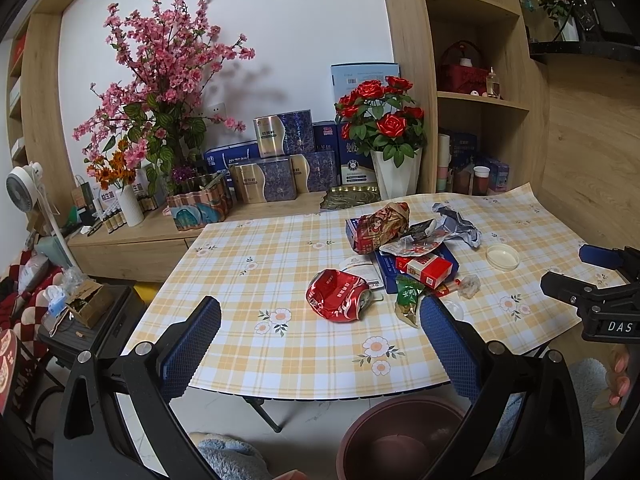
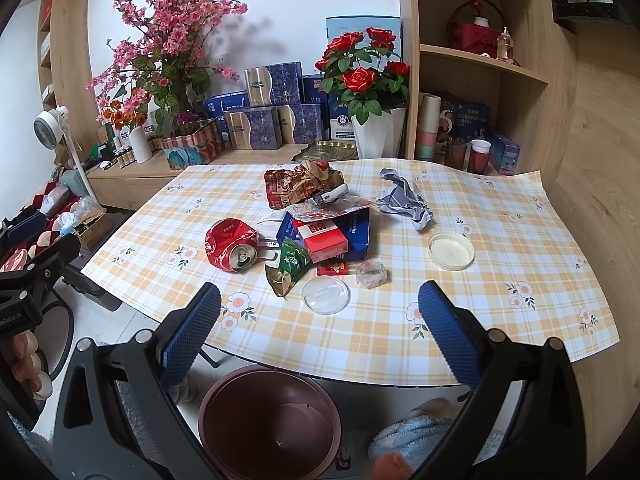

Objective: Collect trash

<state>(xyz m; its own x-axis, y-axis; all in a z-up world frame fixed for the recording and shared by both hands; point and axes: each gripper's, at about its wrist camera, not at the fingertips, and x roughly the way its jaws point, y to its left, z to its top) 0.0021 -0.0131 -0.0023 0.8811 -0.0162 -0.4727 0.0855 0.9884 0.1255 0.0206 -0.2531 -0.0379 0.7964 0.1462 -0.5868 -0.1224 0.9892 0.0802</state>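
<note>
Left tongs [image 1: 320, 332] and right tongs [image 2: 320, 316] both gape wide, empty, held level side by side

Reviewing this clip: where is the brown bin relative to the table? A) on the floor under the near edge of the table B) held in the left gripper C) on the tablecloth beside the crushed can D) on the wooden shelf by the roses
A: the brown bin stands on the floor below the near edge of the table, and nothing can be seen inside it; the crushed can lies up on the tablecloth.
</note>
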